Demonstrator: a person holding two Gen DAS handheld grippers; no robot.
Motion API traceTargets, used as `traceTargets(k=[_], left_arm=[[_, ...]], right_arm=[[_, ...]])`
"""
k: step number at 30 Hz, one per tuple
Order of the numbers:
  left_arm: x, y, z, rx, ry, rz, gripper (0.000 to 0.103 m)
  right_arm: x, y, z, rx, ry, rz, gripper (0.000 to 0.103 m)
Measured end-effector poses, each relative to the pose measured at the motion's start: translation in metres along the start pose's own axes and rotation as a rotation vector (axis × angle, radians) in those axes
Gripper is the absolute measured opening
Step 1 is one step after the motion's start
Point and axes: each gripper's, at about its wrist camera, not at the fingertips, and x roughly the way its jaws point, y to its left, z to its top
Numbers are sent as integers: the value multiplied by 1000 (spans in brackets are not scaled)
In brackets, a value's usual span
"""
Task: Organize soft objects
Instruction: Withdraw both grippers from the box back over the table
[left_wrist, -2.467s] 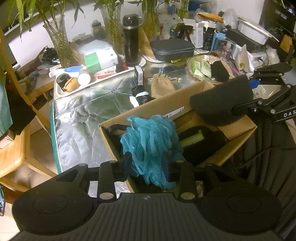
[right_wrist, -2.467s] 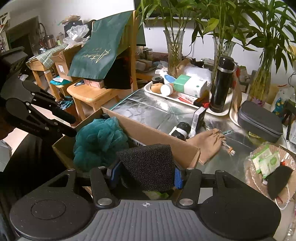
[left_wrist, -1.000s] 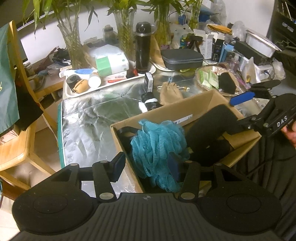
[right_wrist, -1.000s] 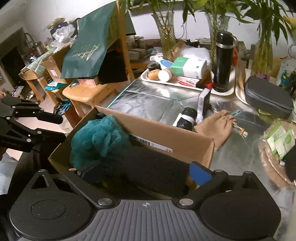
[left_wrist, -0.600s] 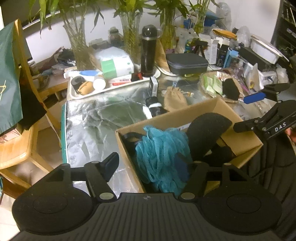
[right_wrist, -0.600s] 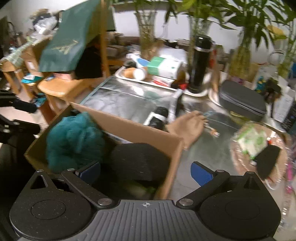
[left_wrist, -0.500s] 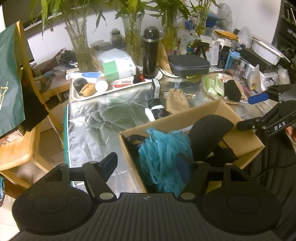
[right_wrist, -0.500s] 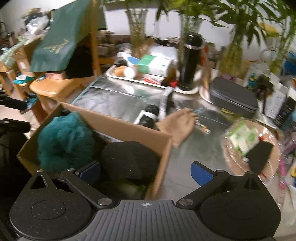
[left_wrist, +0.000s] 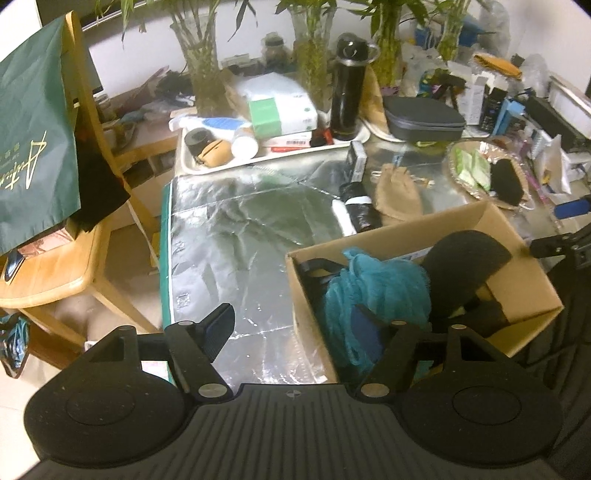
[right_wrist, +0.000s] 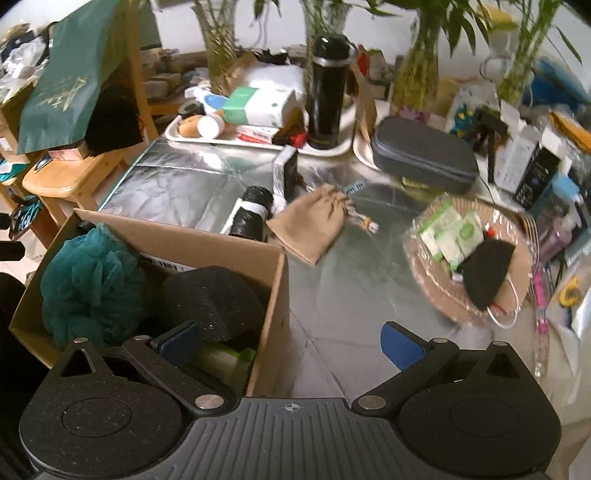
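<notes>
Box (right_wrist: 207, 247) holds one loofah (right_wrist: 88, 280), one sponge (right_wrist: 214, 299).

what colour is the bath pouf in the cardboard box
Teal blue. The bath pouf shows best in the left wrist view, beside the black foam sponge.

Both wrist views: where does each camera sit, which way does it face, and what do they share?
Left wrist: on the left gripper, at the near-left of the cardboard box, facing the plants; both open fingers show, plus the right gripper's tip at the right edge.
Right wrist: on the right gripper, over the box's right wall, facing the table; open fingers show.
Shared: the box, teal loofah, black sponge, tan pouch, black flask.
</notes>
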Motion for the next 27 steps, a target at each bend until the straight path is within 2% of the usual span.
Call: traceTargets(k=[6, 27], left_arm=[[12, 6, 5, -9, 21, 8, 69], [59, 31, 38, -77, 36, -52, 69]], right_arm=[[3, -16, 7, 75, 13, 60, 103], [41, -47, 41, 114, 6, 30, 103]])
